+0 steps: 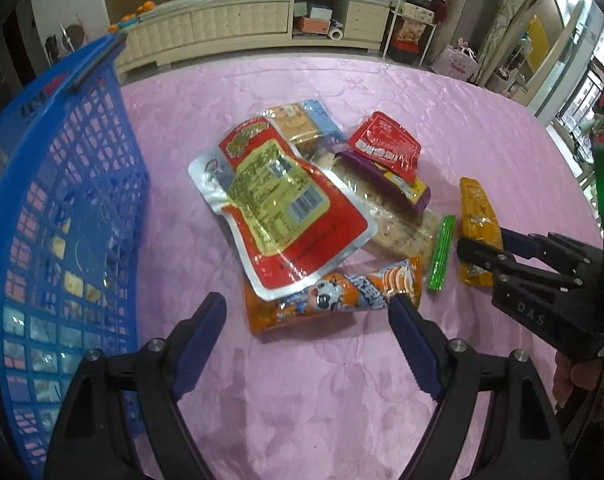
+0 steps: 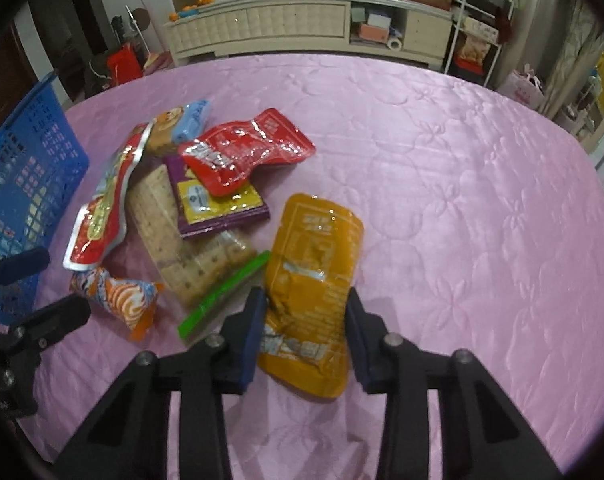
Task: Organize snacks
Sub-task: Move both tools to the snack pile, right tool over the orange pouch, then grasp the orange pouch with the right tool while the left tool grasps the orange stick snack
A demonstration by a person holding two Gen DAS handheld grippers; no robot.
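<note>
We see only part of the blue basket (image 1: pixel 62 216): the left edge of both views cuts it off, and its contents show through the mesh as pale blurs we cannot name. The cracker pack (image 2: pixel 190 240) lies mostly buried under the big red pouch (image 1: pixel 286 208) and the purple packet (image 2: pixel 218 204), its ends covered. The near end of the orange pouch (image 2: pixel 313 280) is partly masked by the right gripper (image 2: pixel 305 312); we cannot tell whether the pads press it. Print on every wrapper is too small or glossy for us to read. The far shelf (image 1: pixel 317 20) holds boxes too small to identify.
</note>
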